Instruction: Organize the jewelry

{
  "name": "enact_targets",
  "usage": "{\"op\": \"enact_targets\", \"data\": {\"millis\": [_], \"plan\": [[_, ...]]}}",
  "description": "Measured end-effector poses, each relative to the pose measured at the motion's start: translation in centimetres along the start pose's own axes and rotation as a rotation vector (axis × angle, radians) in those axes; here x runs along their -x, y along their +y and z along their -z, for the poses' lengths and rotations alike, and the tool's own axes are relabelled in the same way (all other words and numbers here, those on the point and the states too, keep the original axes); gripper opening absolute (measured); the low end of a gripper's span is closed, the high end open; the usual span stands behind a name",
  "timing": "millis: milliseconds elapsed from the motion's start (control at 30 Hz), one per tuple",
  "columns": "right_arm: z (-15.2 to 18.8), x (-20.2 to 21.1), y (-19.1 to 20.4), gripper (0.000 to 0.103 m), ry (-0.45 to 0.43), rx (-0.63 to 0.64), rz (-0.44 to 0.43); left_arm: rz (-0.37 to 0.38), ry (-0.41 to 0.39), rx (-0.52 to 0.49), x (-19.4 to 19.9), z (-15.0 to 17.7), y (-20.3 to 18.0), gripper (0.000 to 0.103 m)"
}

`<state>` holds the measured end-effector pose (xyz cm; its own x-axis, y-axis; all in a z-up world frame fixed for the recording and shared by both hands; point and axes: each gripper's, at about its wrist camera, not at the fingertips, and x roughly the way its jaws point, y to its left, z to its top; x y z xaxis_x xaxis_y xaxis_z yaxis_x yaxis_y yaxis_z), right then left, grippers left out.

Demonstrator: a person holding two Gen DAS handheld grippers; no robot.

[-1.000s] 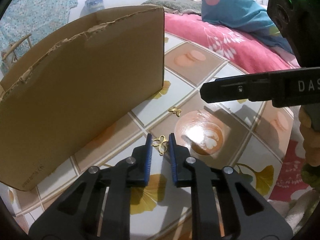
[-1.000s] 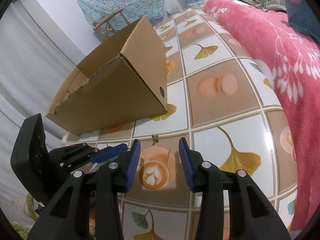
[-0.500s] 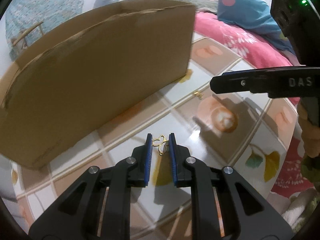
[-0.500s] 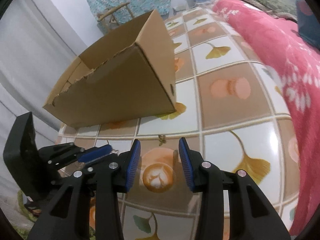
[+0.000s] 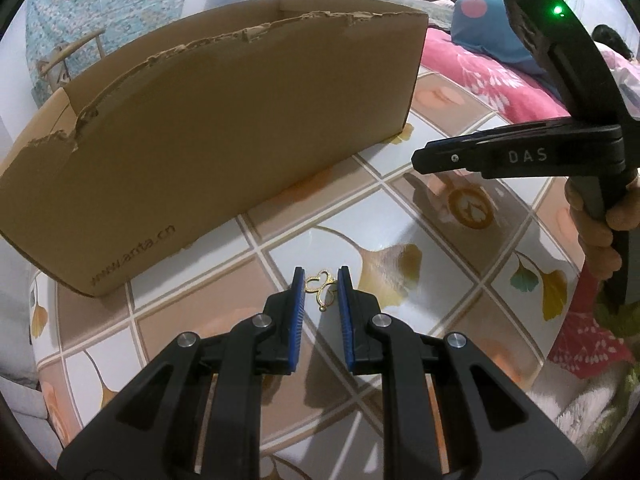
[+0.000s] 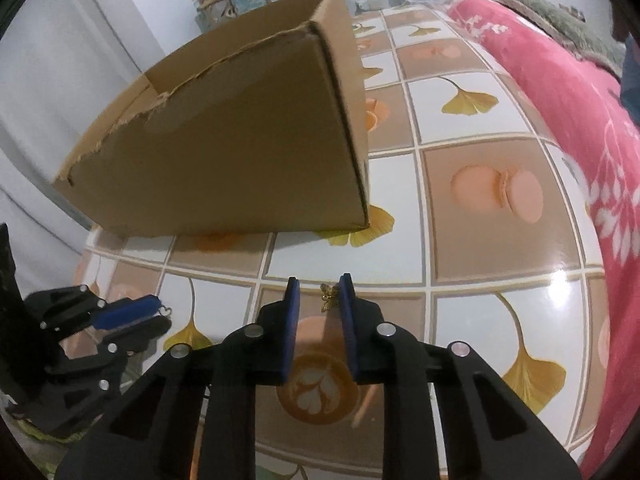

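A: Where is the gold pendant (image 5: 321, 289)?
B: Pinched between the left gripper (image 5: 320, 286) fingers, lifted above the table (image 5: 400, 216), near the cardboard box (image 5: 224, 120).
A: And the right gripper (image 6: 319, 295)?
B: Fingers spread; a small butterfly charm (image 6: 329, 297) lies on the table between their tips.

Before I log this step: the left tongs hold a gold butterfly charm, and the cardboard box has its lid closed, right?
Not quite. The left tongs do hold the gold butterfly charm, but the cardboard box is open at the top, with a torn upper edge and no lid on it. The left wrist view shows this, and the right wrist view shows the inner wall.
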<state>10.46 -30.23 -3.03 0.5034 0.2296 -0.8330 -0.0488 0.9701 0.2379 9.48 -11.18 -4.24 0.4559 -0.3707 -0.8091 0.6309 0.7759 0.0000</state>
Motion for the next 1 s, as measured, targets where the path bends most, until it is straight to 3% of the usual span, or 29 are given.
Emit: {"op": "enact_targets", "data": {"millis": [367, 667, 1000], "plan": [[1.5, 0.7, 2.2, 0.016, 0.048, 0.053, -0.050, 0.007, -0.008, -0.006, 0.4, 0.6, -0.2, 0.015], [-0.2, 1.7, -0.3, 0.016, -0.003, 0.012, 0.006, 0.008, -0.012, -0.007, 0.3, 0.6, -0.3, 0.015], [-0.1, -0.2, 1.5, 0.016, 0.004, 0.081, 0.012, 0.006, -0.013, 0.001, 0.5, 0.7, -0.2, 0.015]]}}
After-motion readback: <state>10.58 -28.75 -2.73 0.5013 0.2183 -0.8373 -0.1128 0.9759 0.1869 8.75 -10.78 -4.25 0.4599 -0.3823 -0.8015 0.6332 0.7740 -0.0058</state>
